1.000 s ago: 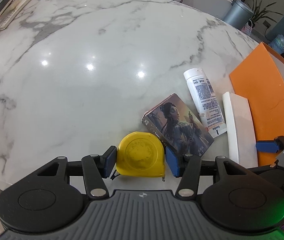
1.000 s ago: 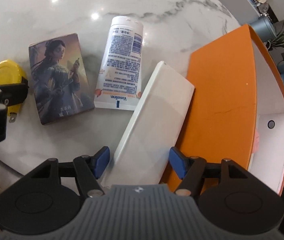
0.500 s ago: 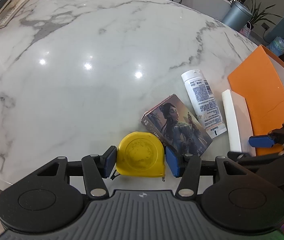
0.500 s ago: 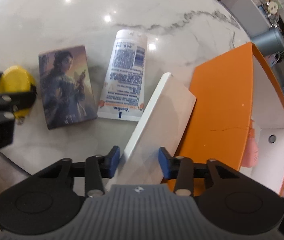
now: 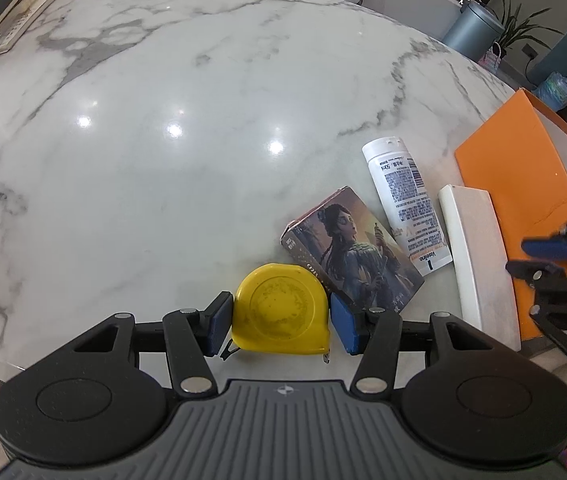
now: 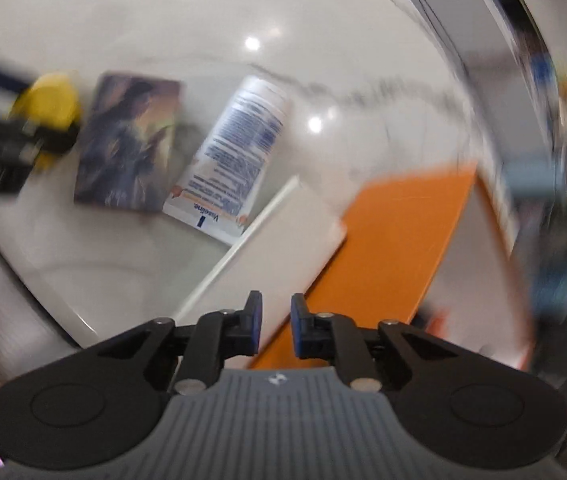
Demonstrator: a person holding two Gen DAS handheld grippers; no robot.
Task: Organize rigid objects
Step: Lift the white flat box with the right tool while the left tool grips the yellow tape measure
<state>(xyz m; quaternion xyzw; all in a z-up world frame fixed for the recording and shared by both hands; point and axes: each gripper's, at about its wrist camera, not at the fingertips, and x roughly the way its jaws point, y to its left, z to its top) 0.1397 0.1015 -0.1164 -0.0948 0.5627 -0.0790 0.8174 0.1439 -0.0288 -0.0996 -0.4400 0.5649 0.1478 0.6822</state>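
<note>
On marble table (image 5: 163, 160), left gripper (image 5: 281, 322) fingers clamping yellow tape measure (image 5: 281, 312), right gripper (image 6: 271, 326) fingers closing — white box (image 6: 279, 248) between, blurred.

The left gripper (image 5: 281, 322) has 2 black arms with silver screws, and its 2 fingers (image 5: 342, 323) wear flat blue pads. Behind them sit 2 big round black discs and a grey ribbed plate with a small white mark. The right gripper (image 6: 271, 322) looks just the same, with blue pads, black arms, silver screws and a grey ribbed plate.
</note>
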